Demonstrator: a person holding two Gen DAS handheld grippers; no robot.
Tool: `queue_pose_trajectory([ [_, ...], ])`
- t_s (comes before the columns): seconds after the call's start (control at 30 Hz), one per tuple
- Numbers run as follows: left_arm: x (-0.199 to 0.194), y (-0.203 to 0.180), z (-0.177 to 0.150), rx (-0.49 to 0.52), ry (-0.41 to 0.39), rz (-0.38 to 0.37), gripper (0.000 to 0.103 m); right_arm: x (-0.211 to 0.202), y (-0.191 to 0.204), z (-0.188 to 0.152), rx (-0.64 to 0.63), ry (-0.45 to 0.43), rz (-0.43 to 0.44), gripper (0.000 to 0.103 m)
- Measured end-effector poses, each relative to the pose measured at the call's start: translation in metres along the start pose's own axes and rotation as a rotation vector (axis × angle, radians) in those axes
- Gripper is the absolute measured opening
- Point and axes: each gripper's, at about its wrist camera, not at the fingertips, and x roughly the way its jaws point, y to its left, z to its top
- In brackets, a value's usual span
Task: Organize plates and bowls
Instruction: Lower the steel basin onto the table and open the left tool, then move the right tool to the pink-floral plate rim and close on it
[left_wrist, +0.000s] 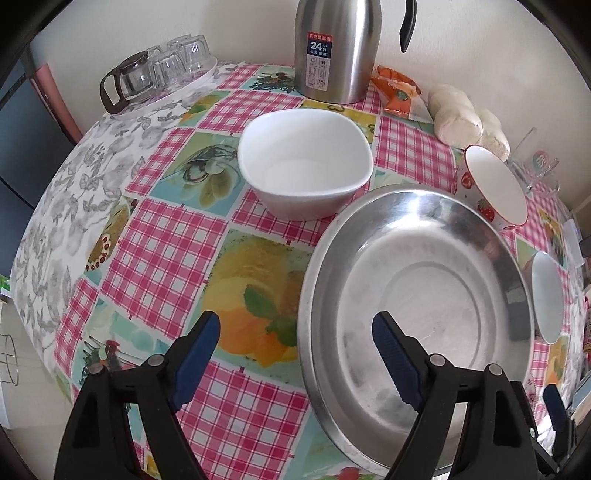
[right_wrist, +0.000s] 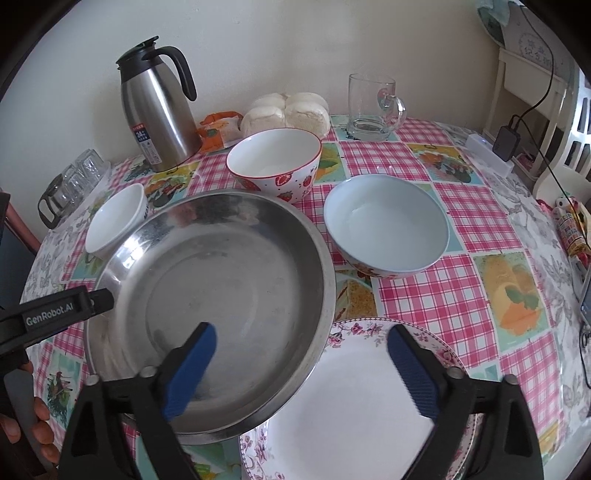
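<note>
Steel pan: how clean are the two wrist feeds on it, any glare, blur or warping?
Left wrist view: steel pan sharp, a bright glare streak on its far inner wall, dull hazy reflections on its base; fisheye bends the table edge into a curve. Right wrist view: the pan looks darker, with soft grey reflections and no hard hotspot; the floral plate is nearly washed out white; dark vignette in the corners.

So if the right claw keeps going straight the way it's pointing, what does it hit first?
Probably the steel pan's near right rim, which lies between the open right claw's fingers, overlapping the floral plate. Depth is hard to judge.
</note>
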Motion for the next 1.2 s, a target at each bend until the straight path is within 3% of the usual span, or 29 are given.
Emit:
queue_pose_trajectory([
  [0.07, 0.001, 0.001, 0.000, 0.003, -0.001, 0.004, 0.086, 0.000, -0.001, 0.000, 0.000, -0.001, -0.003, 0.103],
  [0.17, 0.001, -0.001, 0.000, 0.008, -0.004, -0.010, 0.103, 0.002, -0.002, 0.000, -0.004, 0.003, -0.003, 0.103],
  [0.5, -0.017, -0.009, 0.002, 0.022, -0.078, -0.061, 0.103, 0.001, -0.005, 0.000, -0.002, 0.016, -0.012, 0.103],
  [0.73, -0.048, -0.018, 0.003, 0.029, -0.167, -0.191, 0.103, -0.014, -0.012, 0.005, -0.034, -0.006, -0.028, 0.103],
  [0.8, -0.062, -0.021, 0.002, 0.039, -0.211, -0.277, 0.103, -0.023, -0.021, 0.007, -0.029, -0.030, -0.055, 0.103],
  [0.93, -0.085, -0.030, -0.003, 0.076, -0.296, -0.374, 0.103, -0.037, -0.041, 0.011, 0.008, -0.058, -0.070, 0.103],
  [1.2, -0.107, -0.055, -0.022, 0.152, -0.345, -0.420, 0.103, -0.056, -0.077, 0.012, 0.066, -0.094, -0.104, 0.103],
])
